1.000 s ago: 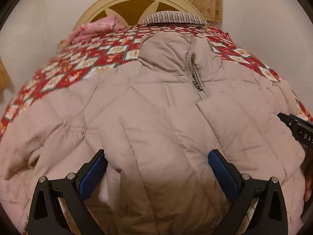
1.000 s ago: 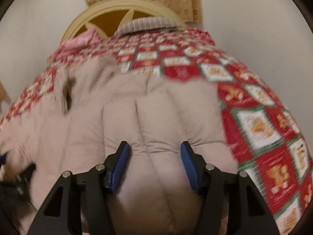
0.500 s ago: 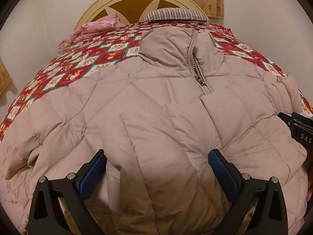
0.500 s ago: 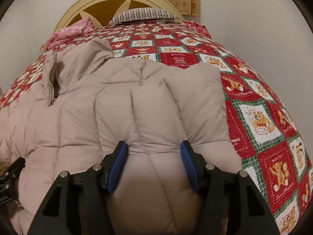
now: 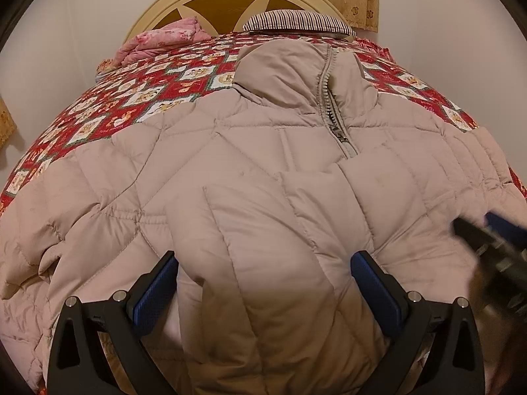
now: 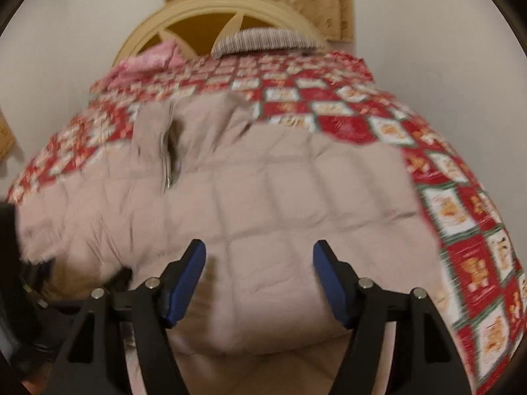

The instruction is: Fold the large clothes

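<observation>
Sprawling over the red patchwork quilt on the bed lies a puffy, diamond-stitched beige jacket, zipper partly undone. Left tool straddles a padded fold, spread. Right tool, blurred, is spread above the jacket.

warm, yellowish indoor light fills both views, fairly even and moderately bright, with no hard glare. the left wrist view is sharp: the stitching of the coat and its zip read clearly. soft shade gathers low down, between the fingers of the left tool. at its right edge the right tool is a dark smear. the right wrist view is motion-blurred throughout; the quilt pattern and the coat's seams smear, while the right tool's own fingers stay crisp. both views bulge, fisheye-bent, with black vignette corners. the wall looks pale and evenly lit.
</observation>
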Tool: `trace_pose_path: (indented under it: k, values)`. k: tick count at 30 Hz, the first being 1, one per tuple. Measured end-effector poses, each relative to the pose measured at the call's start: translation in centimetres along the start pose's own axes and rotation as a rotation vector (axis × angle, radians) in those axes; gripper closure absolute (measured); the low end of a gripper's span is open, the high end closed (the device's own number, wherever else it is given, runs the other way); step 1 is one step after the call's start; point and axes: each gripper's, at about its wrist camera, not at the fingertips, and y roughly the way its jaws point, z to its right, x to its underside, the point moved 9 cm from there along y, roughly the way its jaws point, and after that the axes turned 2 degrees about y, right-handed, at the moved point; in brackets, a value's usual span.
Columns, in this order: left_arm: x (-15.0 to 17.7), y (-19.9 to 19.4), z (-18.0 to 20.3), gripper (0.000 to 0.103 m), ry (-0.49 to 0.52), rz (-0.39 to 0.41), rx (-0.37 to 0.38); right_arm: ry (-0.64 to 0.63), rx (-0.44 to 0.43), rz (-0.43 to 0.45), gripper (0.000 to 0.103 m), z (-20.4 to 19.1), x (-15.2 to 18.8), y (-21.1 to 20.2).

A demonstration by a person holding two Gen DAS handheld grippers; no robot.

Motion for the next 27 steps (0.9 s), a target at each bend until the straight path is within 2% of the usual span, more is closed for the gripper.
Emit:
trace_pose_path:
  k: [4,13,17,20,23,25,27]
  values:
    - [0.1,0.0,0.0,0.001,0.001,-0.002,0.0,0.017,-0.022,-0.007,0.035,0.3,0.8,1.2]
    - [0.1,0.0,0.0,0.001,0.002,-0.01,0.005,-0.002,0.004,-0.008,0.034,0.0,1.2,1.1]
    - [-0.1,-1.0,-0.6,0.001,-0.03,0.008,0.053,-0.019,0.028,-0.005,0.033,-0.2,1.3,1.2]
    - [-0.6,-4.1,-2.6,0.001,-0.041,0.051,0.031,-0.02,0.03,0.0,0.033,-0.2,1.3,1.2]
    - [-0.5,-10.0,-6.2,0.001,-0.041,0.148,0.005,-0.01,0.018,0.002,0.033,-0.1,1.2,1.2]
    - [0.8,-14.2,-9.9,0.001,-0.046,0.206,-0.04,-0.008,0.017,0.003,0.033,-0.1,1.2,1.2]
    - [3.4,-17.6,-14.5,0.001,-0.055,0.233,-0.092,-0.004,0.012,0.005,0.033,-0.1,1.2,1.1]
